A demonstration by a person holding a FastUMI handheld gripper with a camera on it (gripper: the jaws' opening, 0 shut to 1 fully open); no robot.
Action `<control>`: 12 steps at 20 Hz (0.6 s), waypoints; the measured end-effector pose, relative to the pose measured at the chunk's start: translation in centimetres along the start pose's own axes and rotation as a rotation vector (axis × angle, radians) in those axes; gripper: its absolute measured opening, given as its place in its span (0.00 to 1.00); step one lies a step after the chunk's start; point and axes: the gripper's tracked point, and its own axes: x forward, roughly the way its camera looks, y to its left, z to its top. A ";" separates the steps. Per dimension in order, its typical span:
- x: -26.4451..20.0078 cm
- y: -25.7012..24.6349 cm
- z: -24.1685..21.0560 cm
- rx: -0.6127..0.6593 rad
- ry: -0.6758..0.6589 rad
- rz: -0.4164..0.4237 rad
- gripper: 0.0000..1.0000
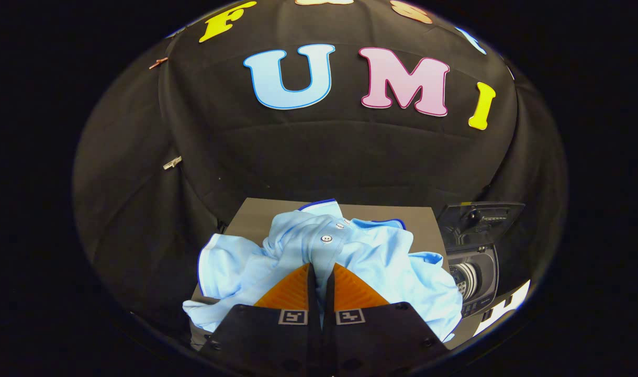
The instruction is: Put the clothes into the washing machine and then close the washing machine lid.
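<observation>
Presently the gripper, at lower centre of the frame, has its fingers drawn nearly together on a fold of the light blue shirt, which lies bunched on a grey-brown table just ahead of them. The washing machine stands at right of the frame, its lid raised. Judgement: the grasp step is in hand; the next move calls for lifting the shirt and carrying it right to the drum opening.

The hand-held gripper has two ribbed wedge-shaped fingers, nearly closed together, on black mounts with screws and square white-and-black markers.
</observation>
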 end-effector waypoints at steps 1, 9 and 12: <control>-0.4 -0.8 0.0 0.004 0.009 0.014 0.05; -3.0 -11.3 1.5 0.057 0.045 0.097 0.05; -3.7 -16.9 1.7 0.072 0.042 0.098 0.05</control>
